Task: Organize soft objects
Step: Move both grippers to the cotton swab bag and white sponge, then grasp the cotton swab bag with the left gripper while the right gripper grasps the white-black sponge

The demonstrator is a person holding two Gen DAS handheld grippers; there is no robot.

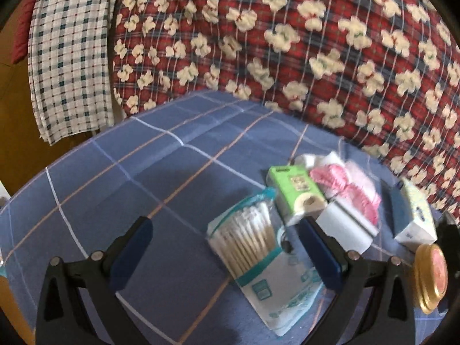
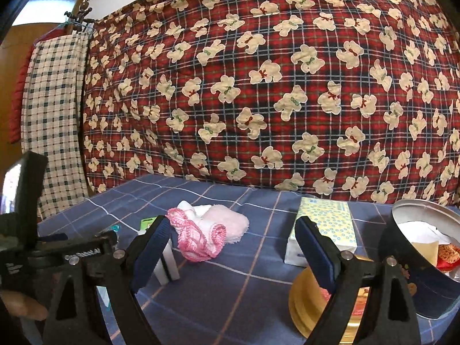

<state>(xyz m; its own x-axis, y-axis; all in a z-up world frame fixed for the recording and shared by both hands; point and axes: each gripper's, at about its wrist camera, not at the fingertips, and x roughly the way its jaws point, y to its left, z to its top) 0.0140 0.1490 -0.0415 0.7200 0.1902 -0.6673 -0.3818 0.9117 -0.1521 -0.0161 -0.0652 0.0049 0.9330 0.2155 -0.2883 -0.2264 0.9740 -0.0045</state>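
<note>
In the left wrist view my left gripper is open above a clear bag of cotton swabs, which its pads do not touch. Beyond the bag lie a green tissue pack, a pink and white cloth, a white block and a patterned tissue box. My right gripper is open and holds nothing, low over the blue checked sheet. The pink cloth lies just past its left finger and the tissue box just past its right one.
A gold lid lies under the right finger, beside an open dark round tin with items inside. A red bear-print quilt rises behind the sheet, with checked cloth hanging at left. The left gripper's body and a person's fingertip show at left.
</note>
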